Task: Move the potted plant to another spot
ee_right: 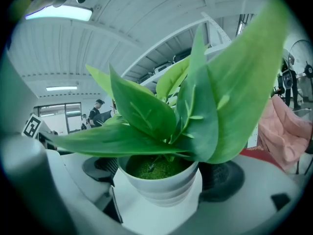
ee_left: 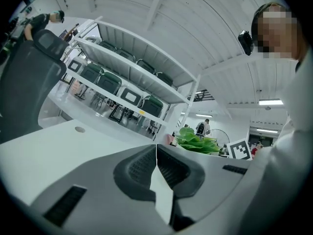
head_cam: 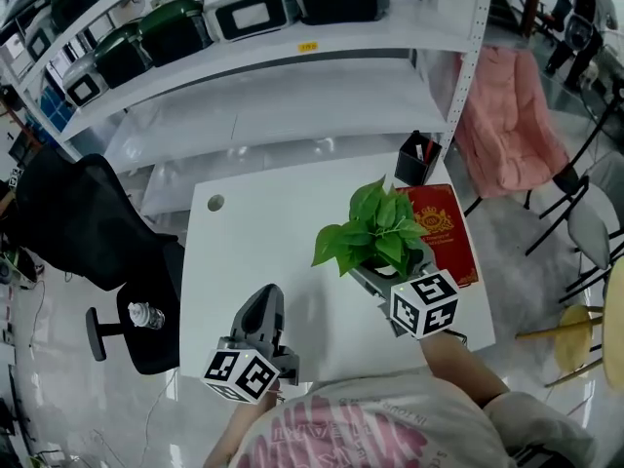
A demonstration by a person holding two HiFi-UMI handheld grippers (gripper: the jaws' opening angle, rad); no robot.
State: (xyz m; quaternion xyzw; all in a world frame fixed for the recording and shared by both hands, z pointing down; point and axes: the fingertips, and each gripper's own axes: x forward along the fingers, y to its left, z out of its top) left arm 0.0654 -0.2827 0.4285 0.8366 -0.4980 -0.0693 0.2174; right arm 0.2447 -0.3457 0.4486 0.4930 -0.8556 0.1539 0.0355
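Office chair (head_cam: 83, 217): black, at the left of the worktop; 1 clear bottle (head_cam: 146, 315) lies on its seat.
Worktop (head_cam: 244, 247): white, with 1 round cable hole (head_cam: 215, 203) near its far-left corner.
Left tongs (ee_left: 156, 150): pressed together, nothing between them; over the near edge of the worktop, well apart from the plant.
Potted plant (head_cam: 375, 230): broad green leaves in 1 white ribbed pot (ee_right: 164, 190); over the right part of the worktop, just beside the red book. Whether the pot base touches the worktop cannot be told.
Right tongs (ee_right: 161, 180): pinching the pot, 1 pad on each side wall; the leaves cover the tongs in the head view.
Red book (head_cam: 447, 237): flat at the right edge of the worktop.
Pen holder (head_cam: 417, 161): black, at the far-right corner, behind the red book.
Pink cloth (head_cam: 507, 115): draped beyond the right edge of the worktop.
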